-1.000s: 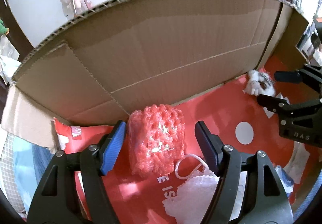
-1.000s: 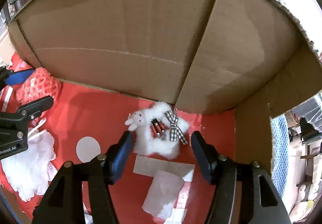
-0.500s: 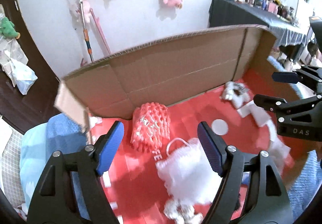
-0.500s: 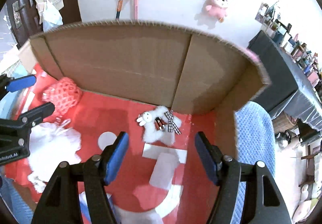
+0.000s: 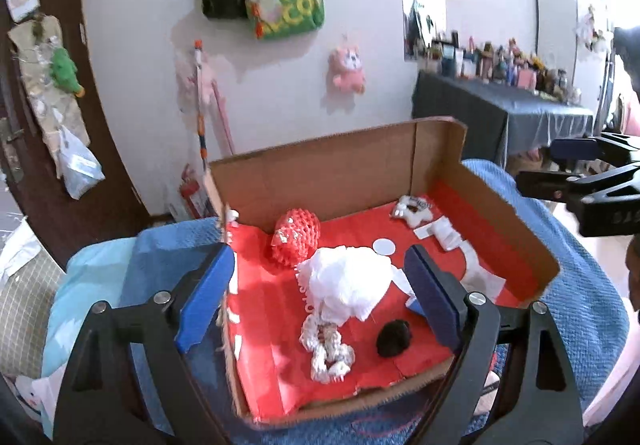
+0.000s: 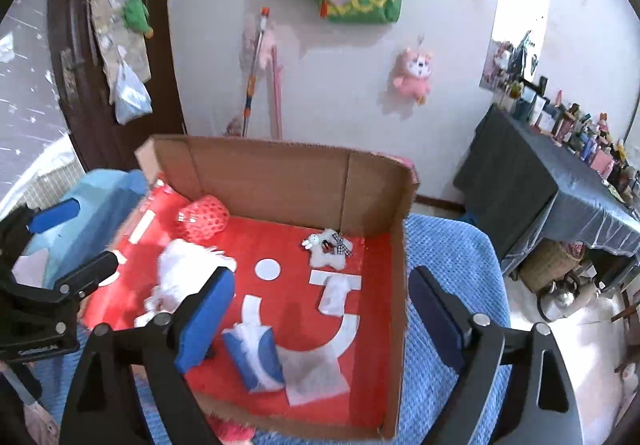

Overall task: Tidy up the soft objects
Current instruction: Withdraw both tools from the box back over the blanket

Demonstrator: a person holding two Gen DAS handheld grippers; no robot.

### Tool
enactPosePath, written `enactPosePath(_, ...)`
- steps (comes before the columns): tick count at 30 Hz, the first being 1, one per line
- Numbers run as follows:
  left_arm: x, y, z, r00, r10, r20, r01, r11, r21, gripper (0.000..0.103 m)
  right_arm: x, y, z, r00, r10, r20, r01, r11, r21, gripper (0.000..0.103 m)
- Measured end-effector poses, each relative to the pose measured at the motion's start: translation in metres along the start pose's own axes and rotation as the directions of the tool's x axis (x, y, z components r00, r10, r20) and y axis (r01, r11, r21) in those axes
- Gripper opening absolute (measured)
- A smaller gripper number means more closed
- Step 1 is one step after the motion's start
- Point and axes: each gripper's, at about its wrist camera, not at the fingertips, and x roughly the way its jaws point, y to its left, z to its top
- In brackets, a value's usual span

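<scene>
Both claws released, hanging above the cardboard box [image 5: 496, 205]

Left claw [image 5: 320, 297] and right claw [image 6: 320, 313] have just been opening, nothing between them; red net ball [image 5: 296, 237] and white bunny [image 6: 328, 249] lie against the box's far wall. Snagging the low side wall could tip everything out.

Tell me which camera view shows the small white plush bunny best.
The right wrist view: the white plush bunny lies unobstructed, with its checked bow visible. In the left wrist view it is smaller and less distinct, in the box's far corner.

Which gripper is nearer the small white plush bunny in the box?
Right. The right gripper hangs open above the box's right side, where the bunny lies; the left gripper hovers over the left half.
</scene>
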Motion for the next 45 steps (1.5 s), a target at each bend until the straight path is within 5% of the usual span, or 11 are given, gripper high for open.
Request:
enactPosePath(5, -0.041, -0.002, -0.021, 0.995, 0.029, 0.094, -0.027, 0.999, -0.018, 0.092, -0.052, 0.001, -0.024, 0.995, 0.014, 0.096, -0.015, 1.000, 0.005, 0.100)
enactPosePath(16, -0.087, -0.011, -0.081, 0.981, 0.051, 0.185, -0.036, 0.996, -0.084, 0.096, -0.109, 0.024, -0.107, 0.980, 0.013, 0.200, -0.008, 1.000, -0.024, 0.103)
enactPosePath(30, -0.064, -0.028, -0.160, 0.997, 0.017, 0.069, -0.009, 0.992, -0.127, 0.096, -0.082, 0.032, -0.206, 0.984, -0.025, 0.174, 0.014, 0.998, 0.066, 0.103)
enactPosePath(45, -0.034, -0.027, -0.181, 0.999, -0.005, -0.043, -0.001, 0.990, -0.144, 0.096, -0.028, 0.030, -0.230, 0.998, 0.035, 0.043, -0.039, 0.993, 0.111, 0.103)
